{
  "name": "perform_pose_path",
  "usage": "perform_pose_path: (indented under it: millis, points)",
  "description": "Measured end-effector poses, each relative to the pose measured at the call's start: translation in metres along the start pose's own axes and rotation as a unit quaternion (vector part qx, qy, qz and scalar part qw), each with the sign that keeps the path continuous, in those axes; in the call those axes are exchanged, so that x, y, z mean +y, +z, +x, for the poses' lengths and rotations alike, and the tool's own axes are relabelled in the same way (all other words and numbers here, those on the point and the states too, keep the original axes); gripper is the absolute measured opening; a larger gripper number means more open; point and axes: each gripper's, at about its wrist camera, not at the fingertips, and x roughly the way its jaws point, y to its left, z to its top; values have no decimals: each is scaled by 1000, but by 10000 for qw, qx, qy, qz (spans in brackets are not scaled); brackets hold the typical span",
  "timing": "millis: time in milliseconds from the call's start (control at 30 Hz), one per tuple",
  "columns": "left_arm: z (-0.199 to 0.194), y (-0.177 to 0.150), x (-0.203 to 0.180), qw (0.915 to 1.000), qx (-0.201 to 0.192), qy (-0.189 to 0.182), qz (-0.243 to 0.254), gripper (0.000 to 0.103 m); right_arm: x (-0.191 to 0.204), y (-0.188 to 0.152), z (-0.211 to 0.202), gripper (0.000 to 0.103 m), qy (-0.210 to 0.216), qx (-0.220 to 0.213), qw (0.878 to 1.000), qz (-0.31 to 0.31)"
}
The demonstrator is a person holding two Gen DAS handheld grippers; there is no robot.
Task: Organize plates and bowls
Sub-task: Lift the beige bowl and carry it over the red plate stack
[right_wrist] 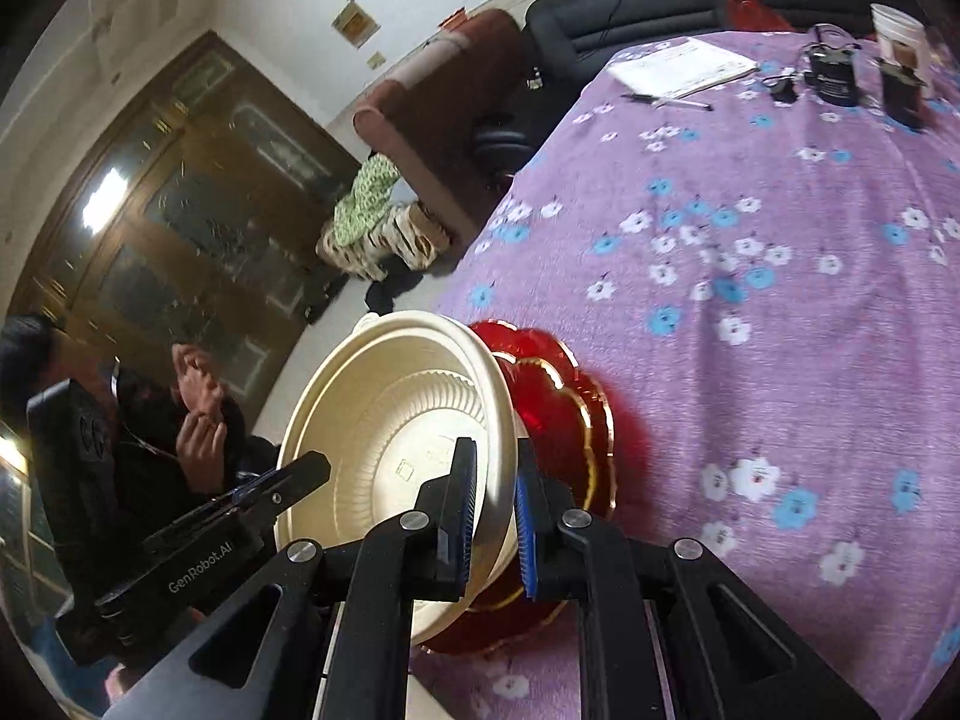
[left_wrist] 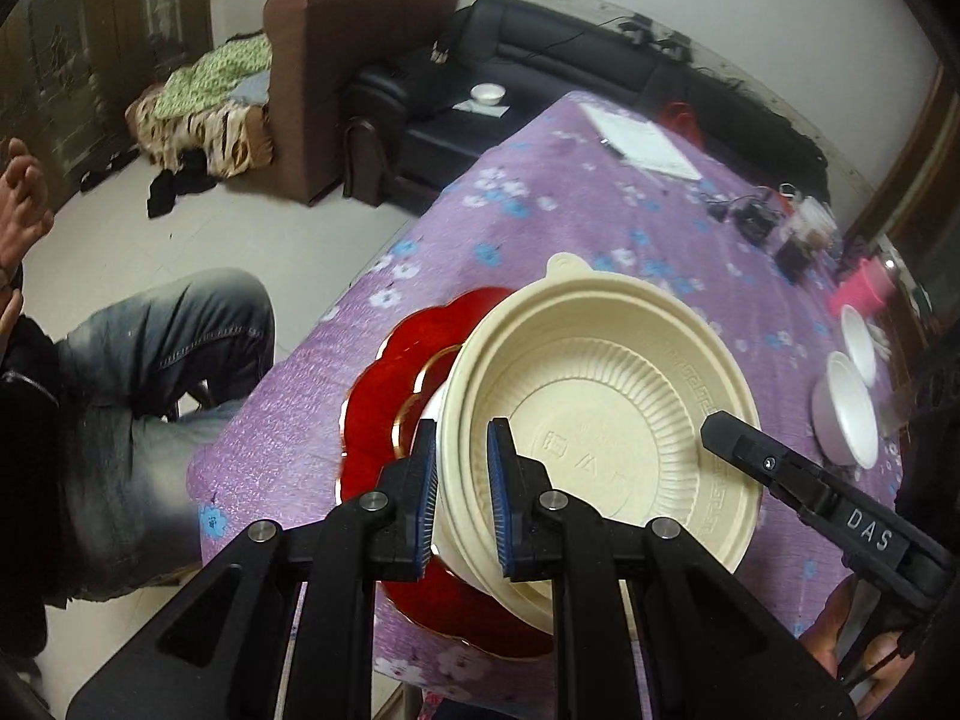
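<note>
A stack of nested cream bowls (left_wrist: 600, 420) (right_wrist: 390, 420) hangs tilted over red scalloped plates with gold rims (left_wrist: 408, 372) (right_wrist: 558, 414). The plates lie near the corner of the purple flowered tablecloth (left_wrist: 570, 210) (right_wrist: 750, 360). My left gripper (left_wrist: 462, 438) is shut on the bowls' rim on one side. On the opposite side my right gripper (right_wrist: 495, 456) is shut on the same rim. Each gripper also shows in the other's view: the right gripper (left_wrist: 720, 420) and the left gripper (right_wrist: 318, 465). Whether the bowls touch the plates I cannot tell.
Two white bowls (left_wrist: 849, 420) and a pink cup (left_wrist: 864, 288) stand at the table's right side. Papers (left_wrist: 648, 141) (right_wrist: 684, 69), dark gadgets (right_wrist: 834, 75) and a paper cup (right_wrist: 897, 30) sit at the far end. A person in jeans (left_wrist: 168, 348) sits beside the table edge.
</note>
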Motion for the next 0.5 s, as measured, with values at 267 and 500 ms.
perform_pose_path:
  millis: [267,500]
  points:
    - [13,-7,8,9994,36,347,30,14,8,-13,21,16,-559,-125,9966,-594]
    - [-4,-6,9,9970,-331,683,148,38,14,-19,10,40,-696,-529,9912,-999]
